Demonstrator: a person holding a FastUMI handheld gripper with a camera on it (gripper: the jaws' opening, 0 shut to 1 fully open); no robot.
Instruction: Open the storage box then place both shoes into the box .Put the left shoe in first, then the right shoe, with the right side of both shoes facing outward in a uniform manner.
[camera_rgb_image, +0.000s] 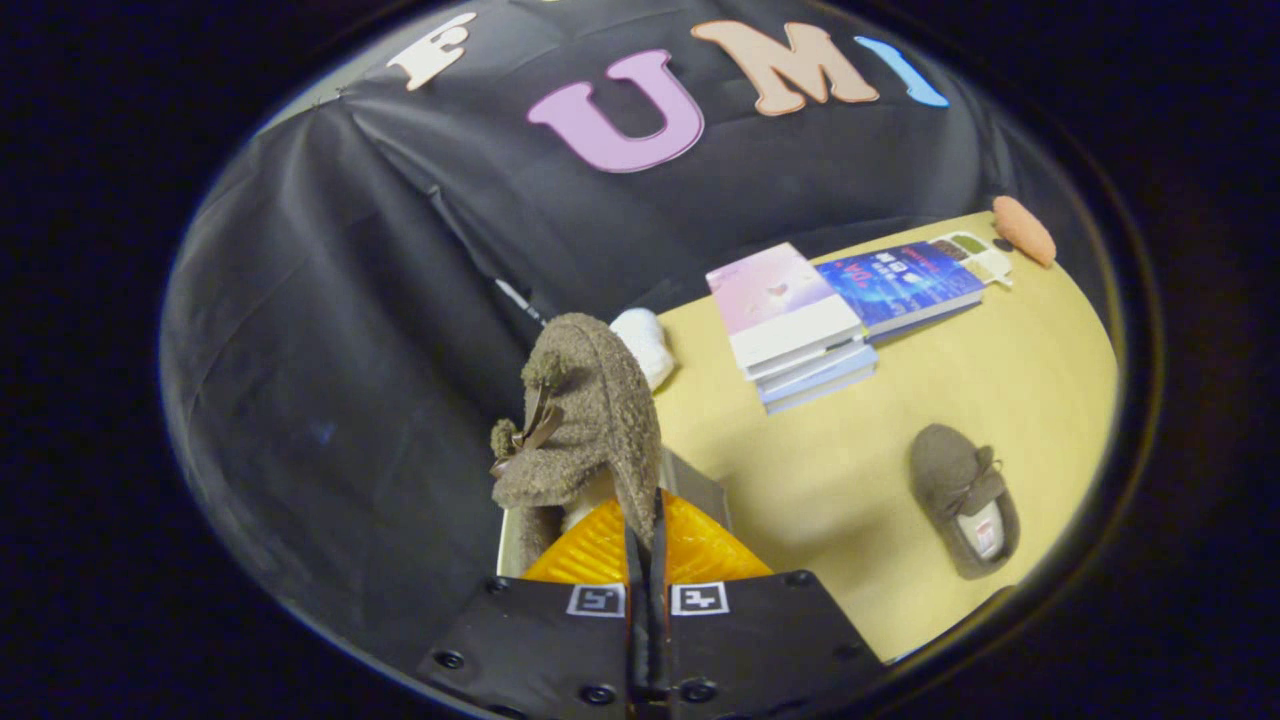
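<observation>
My gripper (645, 520) is shut on a brown fuzzy shoe (585, 420), pinching its side wall between both fingers. The shoe hangs lifted, toe pointing away from me, its small bow on the left side. Directly under it I see the white rim of the storage box (512, 540), partly hidden by the fingers and the shoe. The second brown shoe (965, 500) lies on the tan table (850, 470) off to the right of the fingers, its opening turned toward me.
Beyond the held shoe lie a white soft object (645, 345) and a stack of books (795, 325), with a blue book (905, 285) beside it. An orange plush object (1023, 230) sits at the table's far corner. Black cloth walls the booth behind.
</observation>
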